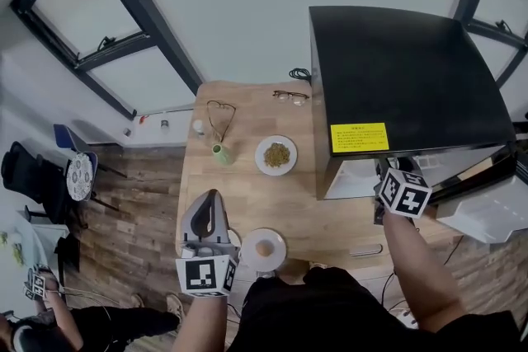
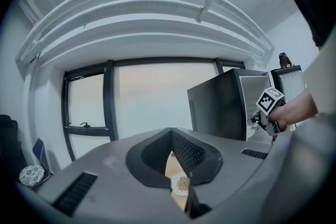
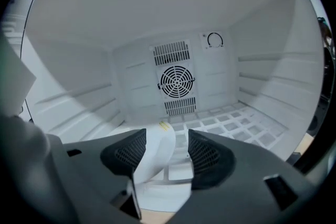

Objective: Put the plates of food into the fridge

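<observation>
Two white plates stand on the wooden table (image 1: 330,218): one with brownish food (image 1: 275,155) mid-table, also glimpsed between the left jaws (image 2: 181,184), and one with a round bun (image 1: 264,248) at the near edge. My left gripper (image 1: 212,195) hovers left of the bun plate, pointing across the table, its fingertips touching (image 2: 170,131). The black fridge (image 1: 404,70) stands open on the right. My right gripper (image 1: 381,177) reaches into its white interior (image 3: 247,123) with jaws open (image 3: 167,136). A white curved piece with a yellow tag (image 3: 157,149) lies between the jaws, against the left pad; I cannot tell what it is.
Two pairs of glasses (image 1: 219,113) (image 1: 290,97), a green cup (image 1: 223,154) and a small white bottle (image 1: 198,126) sit at the table's far side. The fridge door (image 1: 487,214) hangs open at right. A fan grille (image 3: 176,82) marks the fridge's back wall. A person (image 1: 49,326) sits lower left.
</observation>
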{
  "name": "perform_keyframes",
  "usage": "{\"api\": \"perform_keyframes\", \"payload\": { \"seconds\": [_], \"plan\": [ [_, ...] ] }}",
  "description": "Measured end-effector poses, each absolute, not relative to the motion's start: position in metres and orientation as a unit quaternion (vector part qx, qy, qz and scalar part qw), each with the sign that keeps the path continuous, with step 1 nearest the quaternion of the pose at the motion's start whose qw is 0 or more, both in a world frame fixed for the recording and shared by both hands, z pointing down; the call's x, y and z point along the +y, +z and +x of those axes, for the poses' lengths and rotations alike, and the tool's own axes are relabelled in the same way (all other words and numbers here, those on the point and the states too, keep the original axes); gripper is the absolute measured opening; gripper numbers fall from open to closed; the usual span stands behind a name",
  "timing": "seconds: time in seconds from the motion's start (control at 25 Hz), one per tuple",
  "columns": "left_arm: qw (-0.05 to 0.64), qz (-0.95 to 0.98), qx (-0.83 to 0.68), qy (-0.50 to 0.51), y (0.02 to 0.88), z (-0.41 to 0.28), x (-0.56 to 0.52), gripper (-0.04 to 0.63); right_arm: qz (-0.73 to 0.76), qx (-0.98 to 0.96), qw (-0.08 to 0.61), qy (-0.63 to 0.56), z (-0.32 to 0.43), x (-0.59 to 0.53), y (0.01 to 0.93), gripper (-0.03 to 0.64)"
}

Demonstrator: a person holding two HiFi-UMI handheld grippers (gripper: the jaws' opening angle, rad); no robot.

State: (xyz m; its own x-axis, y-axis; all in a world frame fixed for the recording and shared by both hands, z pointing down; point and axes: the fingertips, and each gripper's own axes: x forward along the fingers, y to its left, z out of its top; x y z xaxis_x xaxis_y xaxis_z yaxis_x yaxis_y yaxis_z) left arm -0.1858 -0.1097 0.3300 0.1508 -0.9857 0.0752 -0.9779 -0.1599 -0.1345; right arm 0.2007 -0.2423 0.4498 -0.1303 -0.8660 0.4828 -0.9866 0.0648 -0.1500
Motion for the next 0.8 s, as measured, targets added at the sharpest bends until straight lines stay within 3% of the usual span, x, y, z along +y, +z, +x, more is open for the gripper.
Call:
{"api": "perform_keyframes", "payload": {
  "seconds": [0.24,0.52,0.68,0.8],
  "plan": [
    [-0.007,-0.772,0.630,-0.080,0.364,-0.199,-0.086,0.003,0.606,-0.768,0.052,0.200,0.184,-0.202,0.426,0.237],
    [0.021,-0.791,0.606,-0.074,0.361,-0.213,-0.092,0.003,0.571,-0.790,0.039,0.222,0.156,-0.152,0.445,0.211],
    [0.023,-0.797,0.600,-0.068,0.359,-0.230,-0.087,0.003,0.523,-0.815,0.026,0.247,0.109,-0.120,0.453,0.099],
    [0.028,-0.805,0.589,-0.061,0.356,-0.242,-0.084,0.003,0.508,-0.825,0.039,0.243,0.081,-0.107,0.454,0.095]
  ]
}}
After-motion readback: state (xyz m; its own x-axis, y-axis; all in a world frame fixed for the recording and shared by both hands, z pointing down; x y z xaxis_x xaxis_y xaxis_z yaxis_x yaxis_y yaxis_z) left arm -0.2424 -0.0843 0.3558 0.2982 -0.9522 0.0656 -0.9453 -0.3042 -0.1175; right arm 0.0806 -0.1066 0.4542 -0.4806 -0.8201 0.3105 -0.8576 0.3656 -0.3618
